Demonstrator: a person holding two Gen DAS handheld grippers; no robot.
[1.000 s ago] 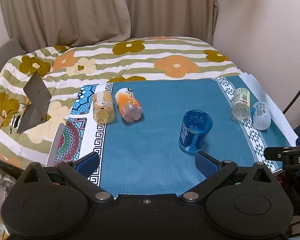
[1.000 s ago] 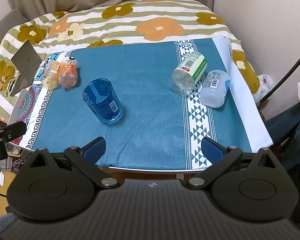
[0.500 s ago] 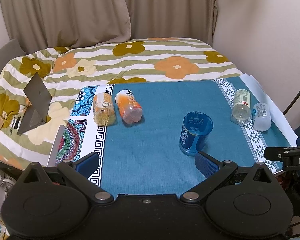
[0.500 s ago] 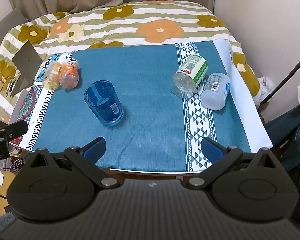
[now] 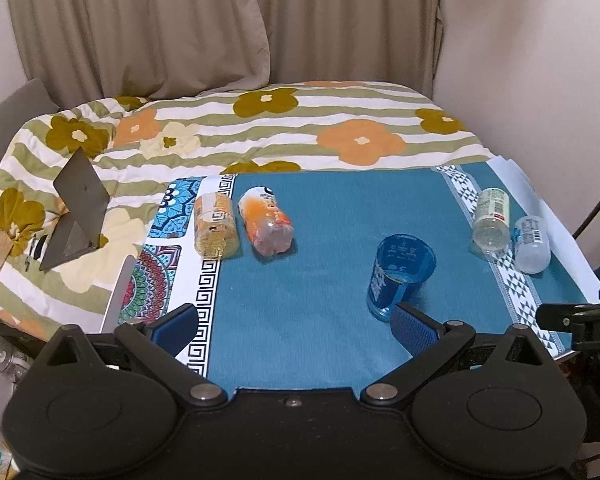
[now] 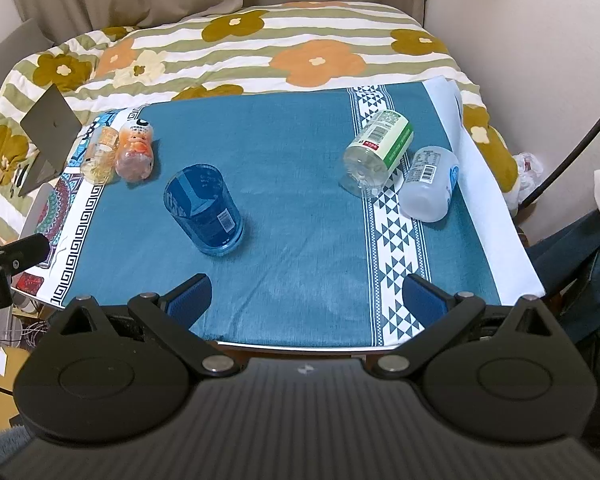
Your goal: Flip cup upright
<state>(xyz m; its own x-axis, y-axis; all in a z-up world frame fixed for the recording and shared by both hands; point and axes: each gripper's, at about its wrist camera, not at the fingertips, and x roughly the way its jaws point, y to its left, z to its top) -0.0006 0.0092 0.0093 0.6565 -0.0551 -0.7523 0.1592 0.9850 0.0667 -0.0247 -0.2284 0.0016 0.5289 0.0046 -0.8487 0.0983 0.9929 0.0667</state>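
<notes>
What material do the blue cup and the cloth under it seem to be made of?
The blue cup looks like clear tinted plastic, glossy: the cloth shows through its wall, and a printed label sits on it. The cloth looks like woven fabric, matte, with soft creases and printed patterns.

The left hand-held gripper has a matte black plastic body with two round raised discs, one on each side. Two black link arms carry fingers with dark blue textured pads. Silver round rivets sit at the joints, and one small screw is in the middle of the front edge. The right hand-held gripper has the same black shape, blue pads and silver rivets, but its body is ribbed dark grey with a small white mark.
</notes>
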